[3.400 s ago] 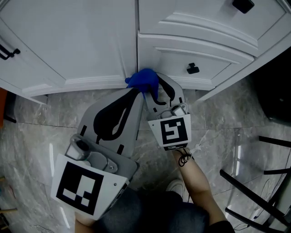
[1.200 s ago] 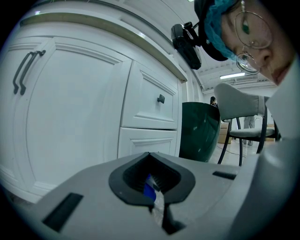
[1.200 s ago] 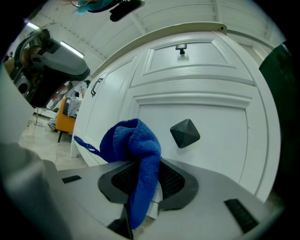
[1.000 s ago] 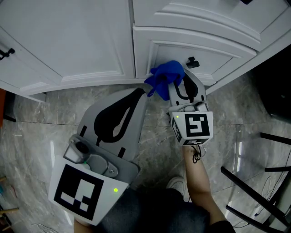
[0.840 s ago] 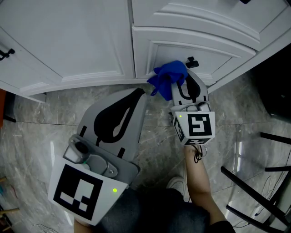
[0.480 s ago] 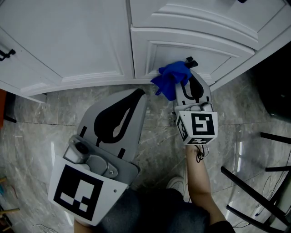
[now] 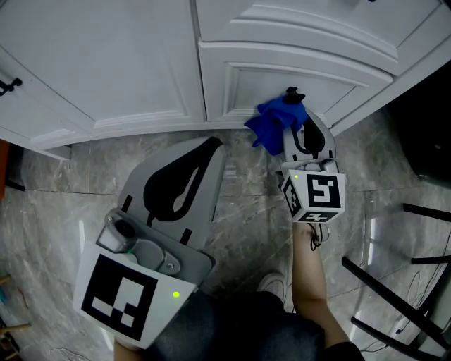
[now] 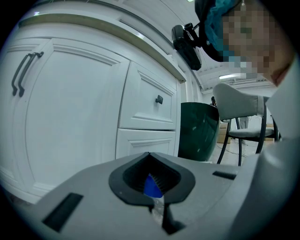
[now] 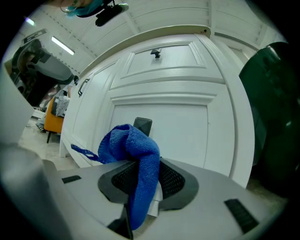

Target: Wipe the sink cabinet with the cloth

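Marble floor (image 7: pixel 63 176), white cabinet (image 7: pixel 106 63) at 12; right gripper (image 7: pixel 294 120) clamped on cloth (image 7: pixel 271 121), at 1 against drawer front (image 7: pixel 239 77) by knob (image 7: pixel 292 94); cloth likely soft, light, floppy, so pinch mid-fold; left gripper (image 7: pixel 213 146) jaws together, idle.

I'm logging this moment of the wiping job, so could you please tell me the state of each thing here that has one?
Left tongs: shut, empty.
Right tongs: shut on the cloth.
Cloth: bunched up, close by the knob.
Cabinet door: shut.
Lower drawer: shut.
Upper drawer: shut.
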`<state>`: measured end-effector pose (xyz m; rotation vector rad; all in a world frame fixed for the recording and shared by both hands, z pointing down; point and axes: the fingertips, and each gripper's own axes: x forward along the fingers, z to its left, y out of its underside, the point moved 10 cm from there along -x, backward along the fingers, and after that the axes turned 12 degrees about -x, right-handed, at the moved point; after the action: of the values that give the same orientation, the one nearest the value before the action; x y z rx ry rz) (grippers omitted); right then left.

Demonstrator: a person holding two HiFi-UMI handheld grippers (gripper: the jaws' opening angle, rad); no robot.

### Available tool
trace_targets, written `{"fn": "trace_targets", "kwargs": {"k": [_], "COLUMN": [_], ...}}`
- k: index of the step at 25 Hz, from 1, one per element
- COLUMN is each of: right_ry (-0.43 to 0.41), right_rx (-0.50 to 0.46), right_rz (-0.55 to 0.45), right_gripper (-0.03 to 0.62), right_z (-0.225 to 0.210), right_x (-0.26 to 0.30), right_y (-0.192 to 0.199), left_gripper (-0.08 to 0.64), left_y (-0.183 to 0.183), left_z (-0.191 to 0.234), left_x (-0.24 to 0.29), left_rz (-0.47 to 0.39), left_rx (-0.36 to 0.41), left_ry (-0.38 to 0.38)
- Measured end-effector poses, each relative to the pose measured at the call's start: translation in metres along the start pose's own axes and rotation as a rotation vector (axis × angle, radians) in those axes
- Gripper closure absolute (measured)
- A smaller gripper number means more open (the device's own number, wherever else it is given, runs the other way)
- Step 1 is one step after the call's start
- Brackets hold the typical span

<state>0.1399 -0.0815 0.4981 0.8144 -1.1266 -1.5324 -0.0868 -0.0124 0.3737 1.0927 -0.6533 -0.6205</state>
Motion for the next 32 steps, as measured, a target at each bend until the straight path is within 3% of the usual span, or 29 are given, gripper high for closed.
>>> {"fn": "trace_targets", "kwargs": {"k": [32], "right_ry": [0.102], "right_rx": [0.018], "right_rz": [0.04], "right_gripper": [0.476], "right_z": [-0.035], "right_x": [-0.015], "right_y": [0.014], "left_gripper": [0.557], "left_y": [-0.002], "left_z": [-0.004], "left_x": [0.0], "left_rz": [0.001], "left_rx": [0.007], "left_ry": [0.009]}}
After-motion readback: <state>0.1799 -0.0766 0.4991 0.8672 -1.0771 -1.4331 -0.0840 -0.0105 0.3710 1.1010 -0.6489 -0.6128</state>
